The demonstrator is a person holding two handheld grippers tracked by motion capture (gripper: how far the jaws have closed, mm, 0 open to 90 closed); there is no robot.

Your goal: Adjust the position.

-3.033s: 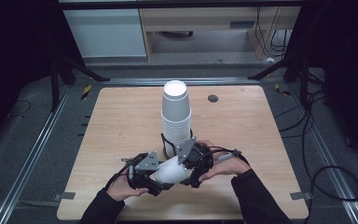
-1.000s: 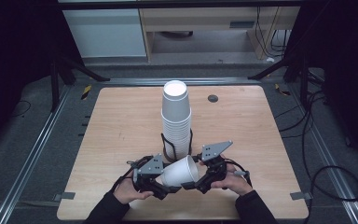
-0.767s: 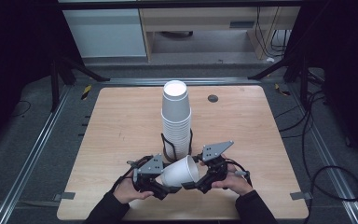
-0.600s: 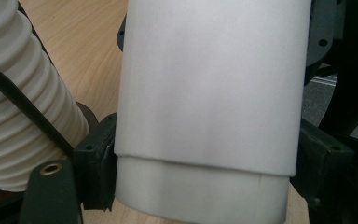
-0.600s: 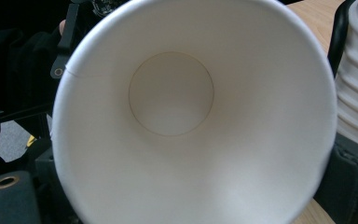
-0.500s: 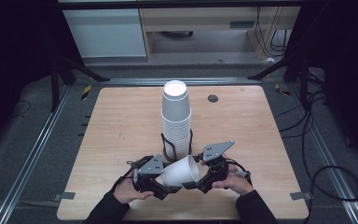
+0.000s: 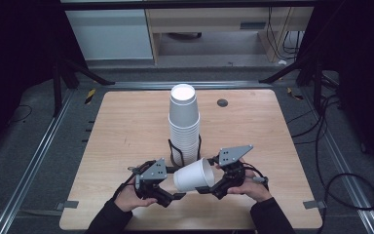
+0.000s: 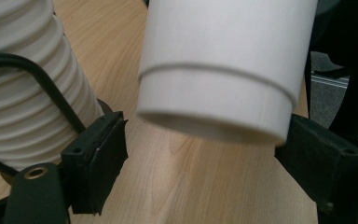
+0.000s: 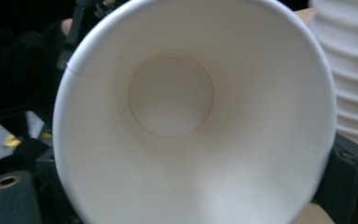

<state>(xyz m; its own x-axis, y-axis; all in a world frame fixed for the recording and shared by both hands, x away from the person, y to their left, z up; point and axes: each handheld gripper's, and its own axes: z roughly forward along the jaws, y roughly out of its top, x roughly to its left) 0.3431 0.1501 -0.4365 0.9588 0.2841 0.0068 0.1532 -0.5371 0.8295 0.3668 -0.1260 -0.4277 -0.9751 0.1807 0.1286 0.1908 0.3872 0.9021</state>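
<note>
Cup [image 7: 194, 175] now lifted clear before stack [image 7: 184, 124]; right gripper [image 7: 213, 189] pinches its rim, left gripper [image 7: 175, 196] spread, released. Handover done.

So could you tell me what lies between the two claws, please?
A single white paper cup on its side, between the left claw and right claw, in the high view.

Plain white paper cup [image 7: 195, 176], white ribbed cup stack [image 7: 184, 124], pale woodgrain table [image 7: 126, 126], seemingly black gripper pads [image 8: 95, 158].
</note>
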